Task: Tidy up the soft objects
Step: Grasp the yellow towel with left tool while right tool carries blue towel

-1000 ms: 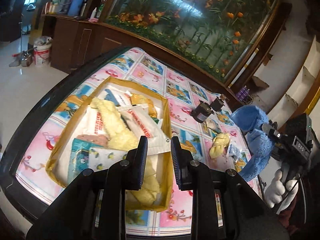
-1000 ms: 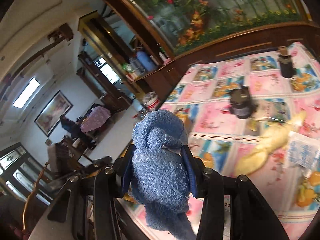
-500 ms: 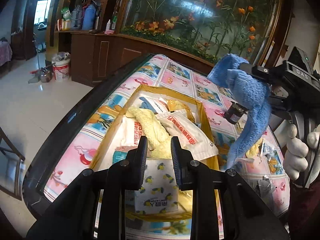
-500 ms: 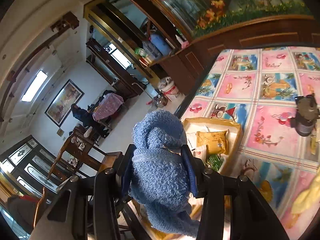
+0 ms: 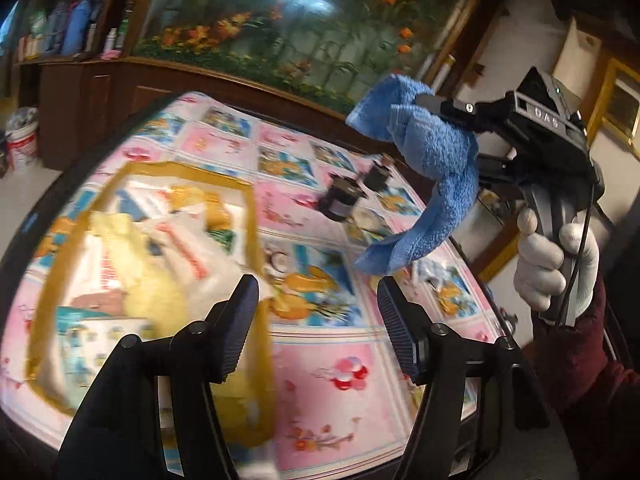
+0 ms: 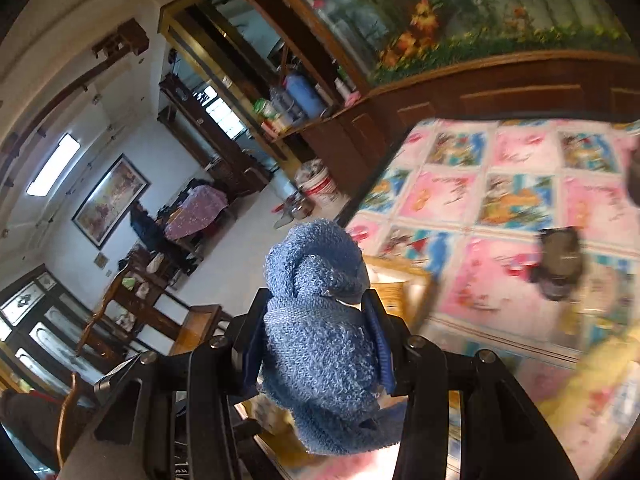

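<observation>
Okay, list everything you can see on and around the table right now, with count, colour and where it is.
towel: one, blue, in the air over the table, clamped in the right gripper
box: one, yellow-brown, on the left part of the table, holding packets and a cloth
cloth: one, pale yellow, lying in the box
packets: several, mostly white, in the box, too blurred to count
small dark objects: two, black, standing mid-table beyond the box
tablecloth: one, pink and blue picture squares, covering the table
bucket: one, white and red, on the floor by the cabinet
left gripper: black, jaws opening, nothing between them
right gripper: black, shut on the towel
gloved hand: white, holding the right gripper's handle
</observation>
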A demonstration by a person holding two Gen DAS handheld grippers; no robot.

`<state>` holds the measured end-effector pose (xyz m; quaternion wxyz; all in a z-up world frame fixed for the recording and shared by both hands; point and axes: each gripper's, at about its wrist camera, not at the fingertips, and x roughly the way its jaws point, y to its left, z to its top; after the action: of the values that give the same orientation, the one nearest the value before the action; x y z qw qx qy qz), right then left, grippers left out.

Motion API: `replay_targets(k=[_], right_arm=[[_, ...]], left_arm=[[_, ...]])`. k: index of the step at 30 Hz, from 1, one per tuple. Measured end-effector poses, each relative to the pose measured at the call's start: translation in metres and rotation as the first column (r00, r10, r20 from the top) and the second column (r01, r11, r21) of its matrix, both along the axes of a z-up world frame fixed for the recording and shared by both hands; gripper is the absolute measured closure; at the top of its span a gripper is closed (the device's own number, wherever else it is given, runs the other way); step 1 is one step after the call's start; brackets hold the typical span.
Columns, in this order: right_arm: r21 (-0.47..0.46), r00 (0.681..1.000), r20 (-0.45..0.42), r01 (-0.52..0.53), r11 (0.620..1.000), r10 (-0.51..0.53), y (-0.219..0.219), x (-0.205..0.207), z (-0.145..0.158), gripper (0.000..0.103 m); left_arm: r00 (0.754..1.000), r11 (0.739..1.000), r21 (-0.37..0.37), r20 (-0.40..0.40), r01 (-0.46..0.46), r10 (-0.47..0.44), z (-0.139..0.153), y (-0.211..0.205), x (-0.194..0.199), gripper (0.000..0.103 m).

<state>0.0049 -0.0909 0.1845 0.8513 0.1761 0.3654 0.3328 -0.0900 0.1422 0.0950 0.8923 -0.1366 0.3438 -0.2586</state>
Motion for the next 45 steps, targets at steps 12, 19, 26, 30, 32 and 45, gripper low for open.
replay_targets(k=[12,19,26,30,32,45], right_arm=[[0.068,0.957,-0.039,0.288,0.955,-0.286,-0.179,-0.074,-0.039,0.057],[0.127,0.944,-0.078,0.330,0.935,-0.322,-0.223,-0.084,-0.057,0.057],[0.125,0.943,-0.108,0.327,0.937,-0.315,-0.232,-0.079,-0.074,0.056],[0.133,0.951,-0.112,0.301,0.944,-0.288,-0.221,-0.076,-0.074,0.056],[0.132,0.957,-0.101,0.284,0.950,-0.272,-0.212,-0.075,-0.070,0.056],[0.172,1.000,0.022,0.018,0.985,-0.022,-0.075,-0.053,0.000,0.057]], left_arm=[[0.973,0.948,0.226,-0.008,0.225,-0.230,-0.025,-0.191,0.070,0.031],[0.969,0.875,0.417,-0.061,0.244,-0.241,-0.064,-0.265,0.151,0.029],[0.944,0.837,0.439,-0.136,0.328,-0.299,-0.085,-0.283,0.154,0.061],[0.957,0.883,0.367,-0.118,0.291,-0.266,-0.066,-0.259,0.142,0.061],[0.965,0.912,0.313,-0.103,0.263,-0.243,-0.052,-0.242,0.134,0.061],[0.997,0.995,0.095,0.077,-0.031,0.024,0.062,-0.036,0.044,0.060]])
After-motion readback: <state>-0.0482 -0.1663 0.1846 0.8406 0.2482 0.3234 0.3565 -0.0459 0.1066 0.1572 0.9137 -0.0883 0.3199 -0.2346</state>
